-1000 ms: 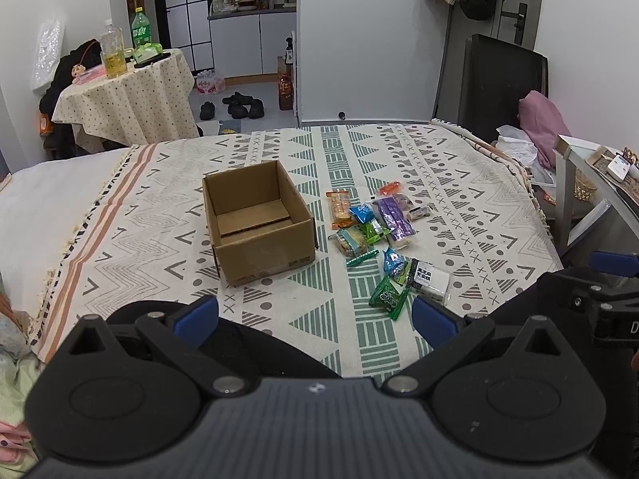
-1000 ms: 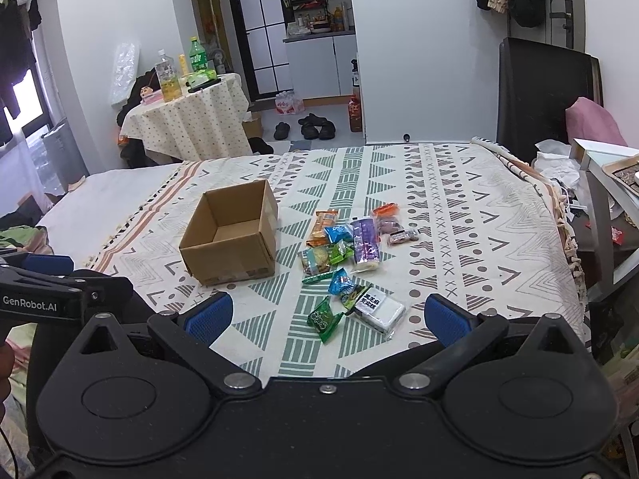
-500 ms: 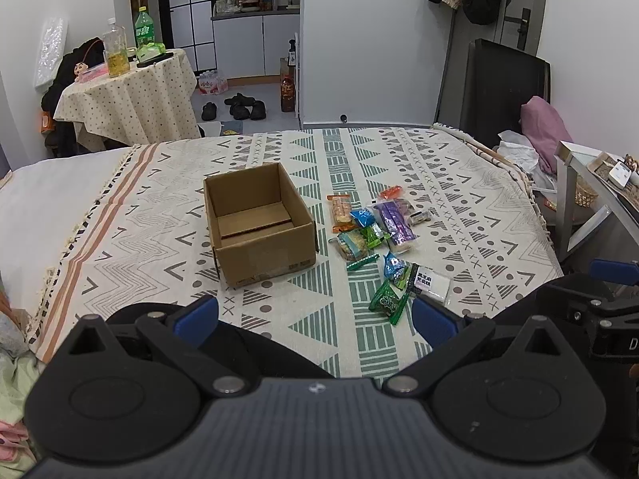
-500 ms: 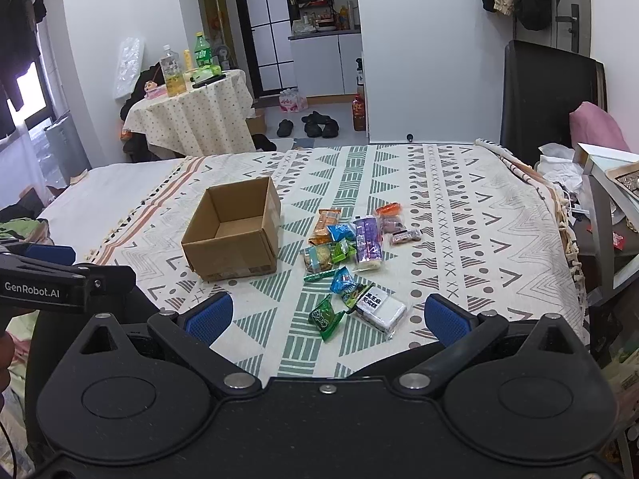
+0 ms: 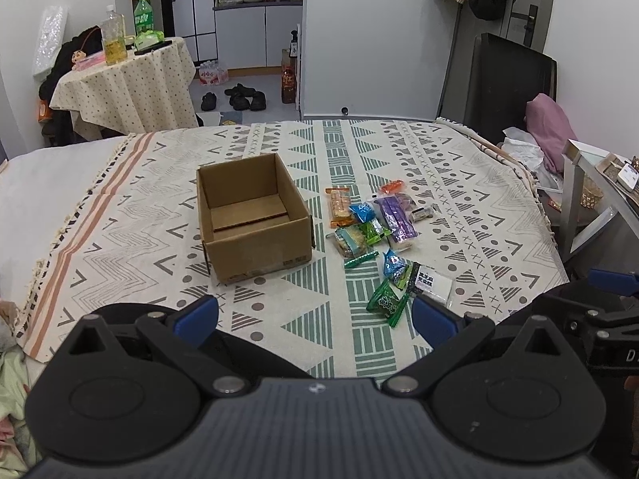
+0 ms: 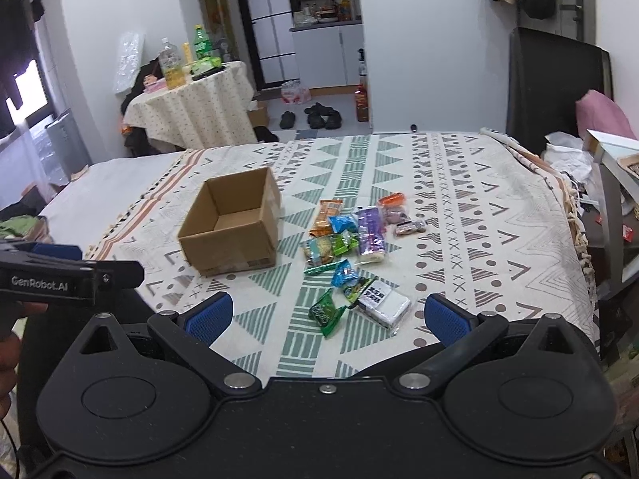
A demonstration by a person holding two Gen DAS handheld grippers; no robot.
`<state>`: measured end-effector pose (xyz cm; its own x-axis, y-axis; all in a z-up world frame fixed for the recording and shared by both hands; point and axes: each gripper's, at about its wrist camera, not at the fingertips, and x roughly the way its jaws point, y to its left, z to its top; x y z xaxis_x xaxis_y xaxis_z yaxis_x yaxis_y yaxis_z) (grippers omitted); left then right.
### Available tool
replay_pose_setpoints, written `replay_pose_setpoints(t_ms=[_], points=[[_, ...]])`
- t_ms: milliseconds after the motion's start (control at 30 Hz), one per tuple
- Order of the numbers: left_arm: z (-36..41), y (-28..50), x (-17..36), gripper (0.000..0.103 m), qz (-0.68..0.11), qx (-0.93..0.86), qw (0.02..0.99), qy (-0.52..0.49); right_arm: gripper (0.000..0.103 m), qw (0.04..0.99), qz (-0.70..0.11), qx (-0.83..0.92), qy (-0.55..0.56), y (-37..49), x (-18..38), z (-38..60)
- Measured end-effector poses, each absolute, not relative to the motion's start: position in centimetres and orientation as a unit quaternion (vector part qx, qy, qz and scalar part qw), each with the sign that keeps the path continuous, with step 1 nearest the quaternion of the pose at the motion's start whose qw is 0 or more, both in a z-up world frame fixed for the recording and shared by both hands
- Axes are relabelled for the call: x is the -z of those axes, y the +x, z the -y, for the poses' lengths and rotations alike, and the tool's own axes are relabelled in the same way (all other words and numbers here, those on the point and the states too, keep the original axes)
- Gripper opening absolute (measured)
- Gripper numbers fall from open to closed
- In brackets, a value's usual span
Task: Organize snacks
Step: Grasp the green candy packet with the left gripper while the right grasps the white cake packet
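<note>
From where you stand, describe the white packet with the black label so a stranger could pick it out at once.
Start at the open cardboard box on the patterned bedspread; the snacks lie scattered to its right. At the near end of that scatter, nearest the grippers, lies the white packet, touching a dark green wrapper. It is the only white, blocky one, with a black label of white characters.
</note>
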<state>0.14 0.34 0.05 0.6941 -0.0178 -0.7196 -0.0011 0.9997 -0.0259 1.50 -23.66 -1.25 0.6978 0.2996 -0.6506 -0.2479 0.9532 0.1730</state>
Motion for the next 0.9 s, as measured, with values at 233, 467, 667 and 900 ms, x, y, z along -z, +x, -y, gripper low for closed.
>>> replay_pose_setpoints(t_ms=[233,467,667,900], points=[[0.2,2.1,1.4,0.102,-0.403,0.013,0.915,-0.022,0.103,0.915,-0.374,-0.142,0.055,3.2,2.9,24.8],[0.5,4.6,3.4,0.100,-0.419,0.011,0.907,-0.039,0.099,0.909,-0.385,-0.141,0.074,5.1,4.6,25.6],[1.2,6.4,5.0,0.098,-0.437,0.016,0.898,-0.043,0.091,0.896,-0.410,-0.142,0.093,7.2,6.4,26.1],[1.9,8.9,7.1,0.086,-0.458,0.006,0.886,-0.069,0.081,0.880,-0.437,-0.139,0.124,9.8,8.4,26.7]])
